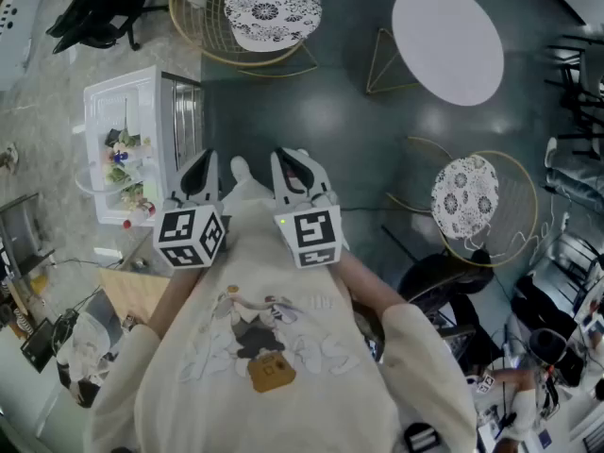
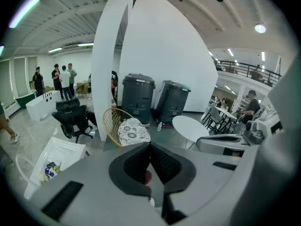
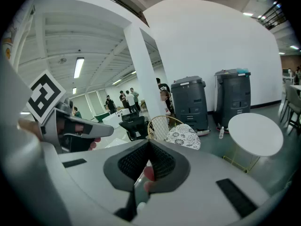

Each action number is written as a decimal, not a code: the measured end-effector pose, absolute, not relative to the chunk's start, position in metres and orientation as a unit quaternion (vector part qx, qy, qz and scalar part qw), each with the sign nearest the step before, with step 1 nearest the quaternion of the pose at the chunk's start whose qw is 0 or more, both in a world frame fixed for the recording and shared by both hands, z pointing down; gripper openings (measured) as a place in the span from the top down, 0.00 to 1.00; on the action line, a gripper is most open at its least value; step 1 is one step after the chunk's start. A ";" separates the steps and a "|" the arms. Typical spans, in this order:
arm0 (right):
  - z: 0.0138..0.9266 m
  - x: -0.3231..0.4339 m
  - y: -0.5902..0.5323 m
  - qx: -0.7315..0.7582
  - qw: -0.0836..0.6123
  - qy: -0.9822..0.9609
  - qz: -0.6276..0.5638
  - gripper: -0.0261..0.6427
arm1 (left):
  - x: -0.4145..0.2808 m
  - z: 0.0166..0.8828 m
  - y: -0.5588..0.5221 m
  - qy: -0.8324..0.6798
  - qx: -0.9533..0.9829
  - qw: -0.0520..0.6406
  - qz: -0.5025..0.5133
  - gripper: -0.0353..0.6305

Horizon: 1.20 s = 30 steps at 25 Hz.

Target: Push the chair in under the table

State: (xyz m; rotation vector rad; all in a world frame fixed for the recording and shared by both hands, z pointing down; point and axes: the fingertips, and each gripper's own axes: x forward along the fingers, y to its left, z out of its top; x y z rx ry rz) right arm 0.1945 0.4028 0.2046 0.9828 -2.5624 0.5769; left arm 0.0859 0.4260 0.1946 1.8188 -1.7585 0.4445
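At the far left a black office chair [image 1: 104,12] stands on the pale floor. Nearer than it, a white crate [image 1: 123,111] holds a few flowers. Just right of the crate, the left gripper [image 1: 201,176] reaches forward and down from the person's cream sweatshirt [image 1: 264,366]. Its jaws are pressed together on nothing, and the left gripper view shows the dark ribbed pads [image 2: 138,161] meeting. Close beside it on the right, the right gripper [image 1: 294,173] is held the same way, jaws closed and empty. Both hang over the dark green floor, well apart from the furniture. Far ahead of them stands a gold wire chair [image 1: 269,8] with a black-and-white patterned cushion. To its right is the round white table [image 1: 448,41] on gold wire legs, and the chair sits beside the table, apart from it, not under it. A second chair [image 1: 472,201] of the same kind stands at the near right, also clear of the table. In the right gripper view, two dark grey bins [image 3: 190,102] stand against the white wall behind the far chair and the table.
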 end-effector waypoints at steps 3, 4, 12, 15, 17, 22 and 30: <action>0.200 0.189 0.410 0.325 0.163 -0.910 0.200 0.95 | 0.082 0.188 0.426 -0.662 0.677 0.284 0.153 0.93; 0.198 0.187 0.411 0.319 0.159 -0.913 0.197 0.95 | 0.082 0.187 0.426 -0.661 0.677 0.286 0.151 0.93; 0.199 0.190 0.408 0.301 0.145 -0.922 0.196 0.95 | 0.101 0.191 0.426 -0.652 0.687 0.276 0.164 0.93; 0.204 0.184 0.408 0.285 0.133 -0.925 0.215 0.95 | 0.090 0.195 0.430 -0.665 0.670 0.291 0.157 0.93; 0.208 0.176 0.405 0.268 0.131 -0.927 0.228 0.95 | 0.080 0.197 0.427 -0.672 0.662 0.296 0.154 0.93; 0.212 0.148 0.379 0.257 0.144 -0.928 0.228 0.95 | 0.058 0.206 0.392 -0.661 0.669 0.300 0.161 0.93; 0.207 0.072 0.298 0.244 0.182 -0.937 0.170 0.95 | -0.007 0.194 0.288 -0.632 0.709 0.283 0.135 0.93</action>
